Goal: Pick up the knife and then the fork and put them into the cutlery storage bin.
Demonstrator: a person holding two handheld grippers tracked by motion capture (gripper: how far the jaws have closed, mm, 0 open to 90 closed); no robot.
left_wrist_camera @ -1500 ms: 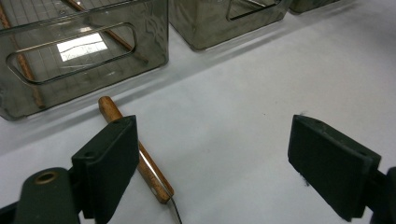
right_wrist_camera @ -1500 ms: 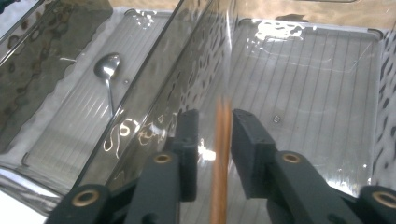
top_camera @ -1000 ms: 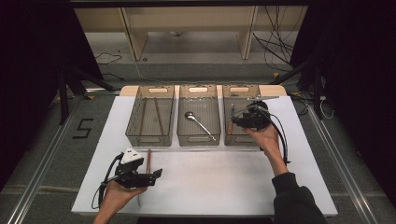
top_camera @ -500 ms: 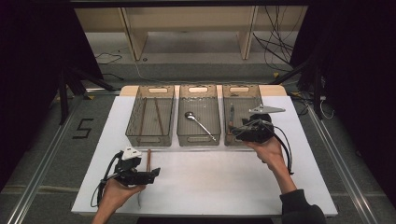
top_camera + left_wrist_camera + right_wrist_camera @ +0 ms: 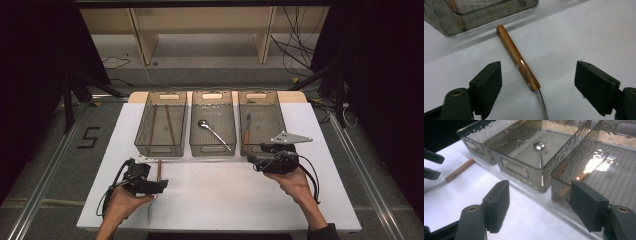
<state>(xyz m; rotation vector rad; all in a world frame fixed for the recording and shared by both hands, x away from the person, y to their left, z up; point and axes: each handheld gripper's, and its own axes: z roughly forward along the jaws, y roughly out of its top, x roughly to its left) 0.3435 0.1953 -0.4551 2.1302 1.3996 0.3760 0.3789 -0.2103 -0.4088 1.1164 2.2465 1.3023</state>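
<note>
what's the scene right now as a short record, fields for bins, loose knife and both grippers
left bin: smoky clear plastic bin, two thin brown sticks inside
middle bin: same kind of bin, metal spoon inside
right bin: same kind of bin, wooden-handled utensil inside
loose knife: wooden-handled knife flat on white table
left gripper: open, jaws straddle knife handle, not touching
right gripper: open, empty, beside right bin

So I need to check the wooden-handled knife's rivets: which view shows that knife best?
The left gripper view: the wooden-handled knife lies close up between open jaws, rivets visible. The high view shows it small beside the left gripper; the right gripper view shows its handle far off.
</note>
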